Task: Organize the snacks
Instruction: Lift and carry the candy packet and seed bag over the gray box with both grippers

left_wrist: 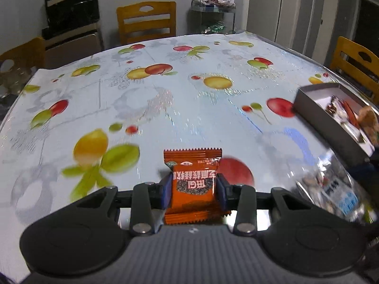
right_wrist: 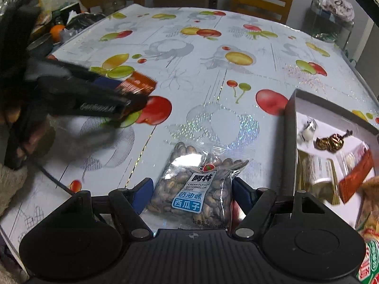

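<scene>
Our left gripper (left_wrist: 193,190) pinches an orange snack packet (left_wrist: 193,184) between its blue pads, holding it above the table with its serrated top edge pointing away from us. The packet is glossy orange foil with white characters, upside down to the camera, over a dark speckled panel. Our right gripper (right_wrist: 189,194) straddles a clear bag of watermelon seeds (right_wrist: 196,189); the right pad touches the bag's edge, while the left pad seems to stand a little off it, so we cannot tell whether the bag is gripped. The bag shows brown striped seeds through the film and a blue and white label.

The fruit-printed tablecloth (left_wrist: 165,94) lies bare across its middle and far side, leaving wide room there. A grey cardboard box (right_wrist: 291,118) sits at the right edge of the table, just beside the seed bag.

The right wrist view looks into the box: a gold-brown wrapped candy (right_wrist: 331,142), a small white sweet, an orange packet and a glass jar lie inside. It also shows the left gripper from the side, blurred, with the orange packet's crimped end sticking out. The left wrist view alone shows a wooden chair (left_wrist: 146,21) and a metal rack (left_wrist: 213,16) carrying a plastic bag behind the table.
</scene>
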`<state>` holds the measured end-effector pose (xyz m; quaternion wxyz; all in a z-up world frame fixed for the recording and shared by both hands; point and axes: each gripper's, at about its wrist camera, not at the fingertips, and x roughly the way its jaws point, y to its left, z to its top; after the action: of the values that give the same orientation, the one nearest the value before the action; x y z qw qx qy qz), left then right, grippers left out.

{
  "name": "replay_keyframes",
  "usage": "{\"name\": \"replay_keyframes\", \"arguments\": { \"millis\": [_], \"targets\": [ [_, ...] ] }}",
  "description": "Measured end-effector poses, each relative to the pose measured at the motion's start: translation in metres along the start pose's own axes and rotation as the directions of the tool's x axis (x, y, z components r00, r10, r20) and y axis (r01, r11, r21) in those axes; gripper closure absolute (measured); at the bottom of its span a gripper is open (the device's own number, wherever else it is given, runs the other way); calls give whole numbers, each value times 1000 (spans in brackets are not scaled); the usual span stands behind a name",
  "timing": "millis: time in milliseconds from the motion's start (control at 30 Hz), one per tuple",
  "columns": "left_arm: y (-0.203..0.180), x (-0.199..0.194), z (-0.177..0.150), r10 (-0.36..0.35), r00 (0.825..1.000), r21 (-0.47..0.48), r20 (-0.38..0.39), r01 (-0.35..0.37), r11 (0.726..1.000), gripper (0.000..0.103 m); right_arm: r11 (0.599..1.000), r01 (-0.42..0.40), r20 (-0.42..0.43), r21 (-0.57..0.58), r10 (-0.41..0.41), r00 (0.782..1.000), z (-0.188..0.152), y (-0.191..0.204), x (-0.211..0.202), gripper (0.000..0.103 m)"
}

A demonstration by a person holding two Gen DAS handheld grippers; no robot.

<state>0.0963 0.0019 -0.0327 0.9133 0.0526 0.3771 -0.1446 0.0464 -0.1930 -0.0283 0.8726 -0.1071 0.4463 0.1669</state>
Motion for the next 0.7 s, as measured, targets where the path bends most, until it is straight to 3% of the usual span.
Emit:
{"name": "replay_keyframes", "arguments": {
  "millis": [100, 267, 433, 567, 700],
  "targets": [
    [-7, -20, -18, -22, 1000, -15, 9, 22, 1000, 66, 1000, -5, -3, 8, 5, 1000, -5, 1, -5, 28],
    [-15, -53, -40, -43, 999, -33, 25, 44, 999, 66, 997, -6, 63, 78, 1, 998, -20, -2, -32, 12],
    [-28, -68, -49, -62, 998, -21, 29, 62, 998, 64, 990, -11, 100, 138, -3, 995, -34, -4, -32, 12],
    [-35, -69, -51, -46, 998, -11, 32, 46, 999, 53, 981, -8, 121, 192, -16, 993, -35, -9, -23, 12],
    [-36, -65, -53, -36, 999, -29, 20, 37, 999, 51, 981, 7, 138, 193, -34, 990, -33, -7, -18, 12]
  ]
}}
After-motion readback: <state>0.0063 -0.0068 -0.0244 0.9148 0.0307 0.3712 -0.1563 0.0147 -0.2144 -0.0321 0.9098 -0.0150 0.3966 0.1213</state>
